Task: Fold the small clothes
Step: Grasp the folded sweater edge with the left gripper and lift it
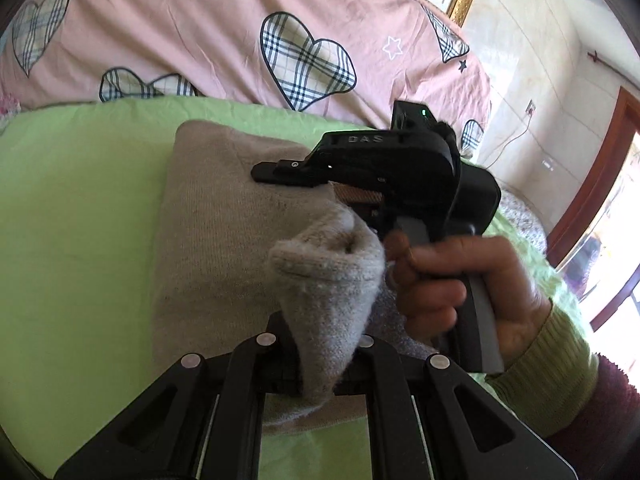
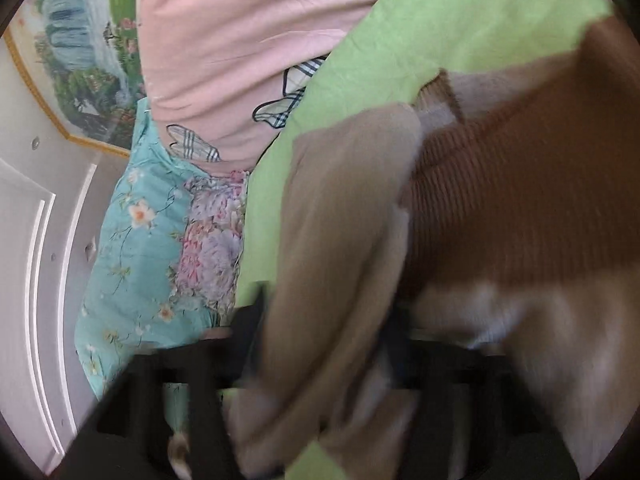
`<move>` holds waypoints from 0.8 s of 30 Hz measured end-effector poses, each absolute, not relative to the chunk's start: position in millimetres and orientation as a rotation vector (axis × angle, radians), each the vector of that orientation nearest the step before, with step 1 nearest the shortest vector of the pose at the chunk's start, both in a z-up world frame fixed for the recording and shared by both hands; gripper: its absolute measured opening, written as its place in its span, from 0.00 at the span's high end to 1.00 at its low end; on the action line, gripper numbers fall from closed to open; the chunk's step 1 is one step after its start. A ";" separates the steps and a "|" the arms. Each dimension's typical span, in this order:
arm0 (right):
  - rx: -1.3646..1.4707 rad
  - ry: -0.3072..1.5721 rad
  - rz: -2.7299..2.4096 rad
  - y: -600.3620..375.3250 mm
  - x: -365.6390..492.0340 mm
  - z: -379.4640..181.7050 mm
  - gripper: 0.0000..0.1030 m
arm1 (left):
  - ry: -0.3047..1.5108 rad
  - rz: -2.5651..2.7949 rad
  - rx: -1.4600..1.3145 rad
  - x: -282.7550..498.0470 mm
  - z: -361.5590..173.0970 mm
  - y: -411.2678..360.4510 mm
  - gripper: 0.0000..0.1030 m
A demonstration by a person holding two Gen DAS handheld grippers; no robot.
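A small beige knit garment point(image 1: 208, 216) lies on the green sheet point(image 1: 80, 208). My left gripper point(image 1: 320, 356) is shut on a raised grey-beige corner of it point(image 1: 328, 292), pinched between the jaws. The right gripper's black body point(image 1: 384, 168), held by a hand point(image 1: 452, 280), lies across the garment's far right side. In the blurred right wrist view my right gripper point(image 2: 320, 344) is shut on a tan fold of the garment point(image 2: 332, 240), beside a brown ribbed part point(image 2: 520, 200).
A pink quilt with plaid hearts point(image 1: 240, 32) lies behind the green sheet. A teal floral pillow point(image 2: 140, 240) sits at the bed's end. A framed picture point(image 2: 72, 60), a white wall and a wooden door frame point(image 1: 592, 184) surround the bed.
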State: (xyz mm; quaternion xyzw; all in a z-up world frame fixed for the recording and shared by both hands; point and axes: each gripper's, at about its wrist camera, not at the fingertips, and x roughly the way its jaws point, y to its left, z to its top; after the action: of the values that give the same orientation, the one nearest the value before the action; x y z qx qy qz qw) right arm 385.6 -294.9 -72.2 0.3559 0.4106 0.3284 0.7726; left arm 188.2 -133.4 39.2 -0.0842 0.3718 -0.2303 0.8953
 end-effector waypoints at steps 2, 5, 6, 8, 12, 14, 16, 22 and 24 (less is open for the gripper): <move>0.722 0.844 0.697 -293.9 383.1 -56.0 0.83 | 0.758 -0.492 -0.184 185.3 46.0 -137.0 0.94; 0.593 0.755 0.667 -306.0 365.7 -22.8 0.85 | 0.729 -0.554 -0.172 178.8 57.7 -157.6 0.93; 0.558 0.726 0.655 -315.0 356.4 -13.0 0.85 | 0.724 -0.574 -0.154 177.0 59.2 -167.6 0.93; 0.494 0.697 0.609 -335.9 343.7 -3.6 0.85 | 0.738 -0.606 -0.104 176.1 54.0 -193.1 0.93; 0.412 0.761 0.444 -378.1 335.8 -25.6 0.85 | 0.828 -0.688 -0.128 179.9 30.1 -233.3 0.93; 0.456 0.780 0.408 -400.4 329.8 -40.8 0.85 | 0.825 -0.707 -0.102 172.7 27.6 -248.4 0.92; 0.478 0.774 0.394 -416.3 323.2 -47.7 0.85 | 0.818 -0.717 -0.067 166.6 25.8 -260.3 0.92; 0.463 0.750 0.370 -428.6 316.9 -52.1 0.85 | 0.838 -0.722 -0.051 159.3 20.3 -271.4 0.91; 0.475 0.742 0.372 -430.8 313.6 -55.2 0.85 | 0.824 -0.730 -0.059 151.8 21.4 -266.1 0.91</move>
State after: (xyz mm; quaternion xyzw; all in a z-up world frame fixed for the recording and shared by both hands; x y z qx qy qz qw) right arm 313.6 -430.8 -55.2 0.2287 0.3571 0.1788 0.8878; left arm 151.8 -266.1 21.4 -0.0281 0.3914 -0.3468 0.8519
